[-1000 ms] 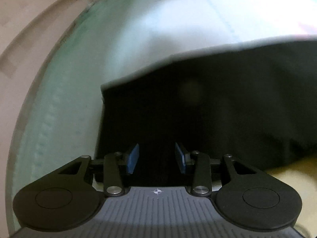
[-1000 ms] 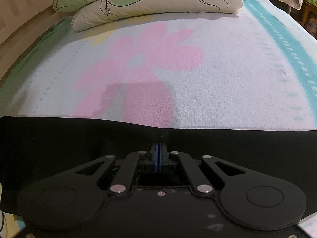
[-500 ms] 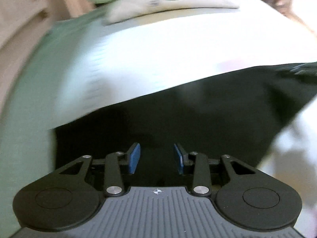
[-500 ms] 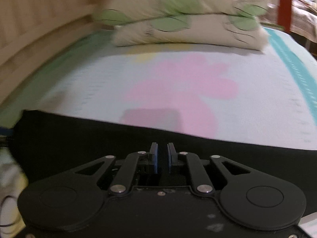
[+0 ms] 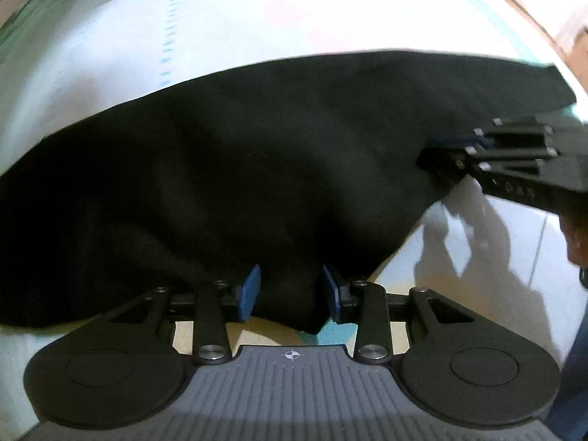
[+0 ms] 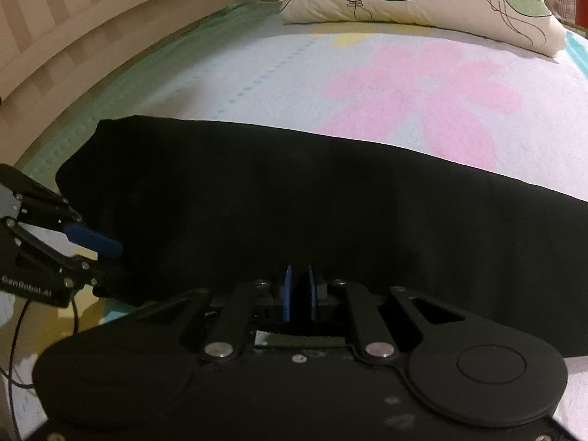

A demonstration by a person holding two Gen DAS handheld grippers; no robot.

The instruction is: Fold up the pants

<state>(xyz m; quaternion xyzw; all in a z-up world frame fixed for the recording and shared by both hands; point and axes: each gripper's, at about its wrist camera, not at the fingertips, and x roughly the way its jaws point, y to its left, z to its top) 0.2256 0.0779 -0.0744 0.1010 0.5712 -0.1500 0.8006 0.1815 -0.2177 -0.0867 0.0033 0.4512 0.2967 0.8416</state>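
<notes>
Black pants [image 5: 257, 169] between left tool [image 5: 290, 290] pads

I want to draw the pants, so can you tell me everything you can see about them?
The pants are plain black, soft-looking cloth, lying as a long folded band across the flowery bed cover, with gentle wrinkles. The near edge bunches up between the jaws of the left gripper, whose blue pads stand apart with cloth between them. The right gripper has its jaws nearly shut on a fold of the near edge.
</notes>
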